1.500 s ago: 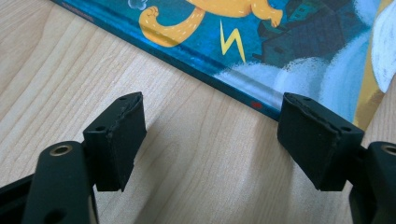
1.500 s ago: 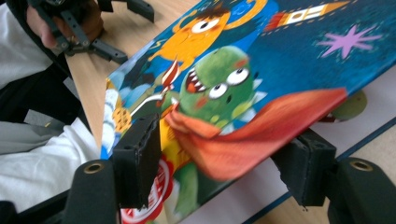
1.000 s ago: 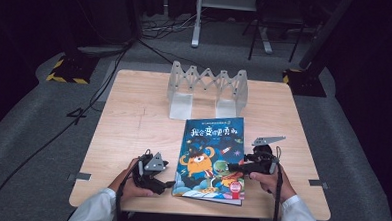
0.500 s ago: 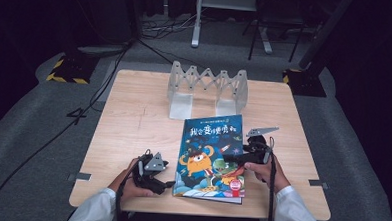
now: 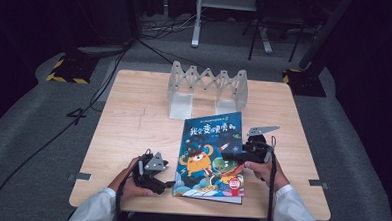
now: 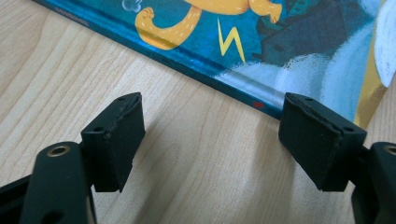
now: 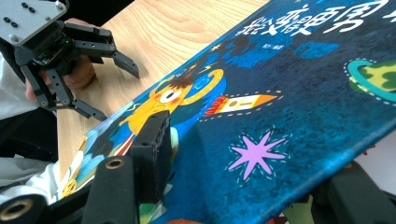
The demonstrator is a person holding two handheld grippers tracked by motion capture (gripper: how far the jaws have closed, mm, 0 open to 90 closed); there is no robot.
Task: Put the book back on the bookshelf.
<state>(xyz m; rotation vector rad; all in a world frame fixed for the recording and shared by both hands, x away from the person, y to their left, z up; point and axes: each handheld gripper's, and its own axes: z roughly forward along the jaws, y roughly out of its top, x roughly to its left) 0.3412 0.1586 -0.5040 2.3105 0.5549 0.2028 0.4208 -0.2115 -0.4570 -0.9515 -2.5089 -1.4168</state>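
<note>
Moved in over the picture book's (image 5: 211, 156) right edge since a second ago: right claw (image 7: 243, 186), jaws just closing, one above the cover, one below, edge lifted a little. Can't tell if pinching yet. Lying near the front of the wooden bench (image 5: 134, 113), cover up, in front of the clear zigzag rack (image 5: 207, 86). Resting just beside the book's left edge, near its front corner: left claw (image 6: 210, 140), spread wide, nothing between, pointing at the spine.
</note>
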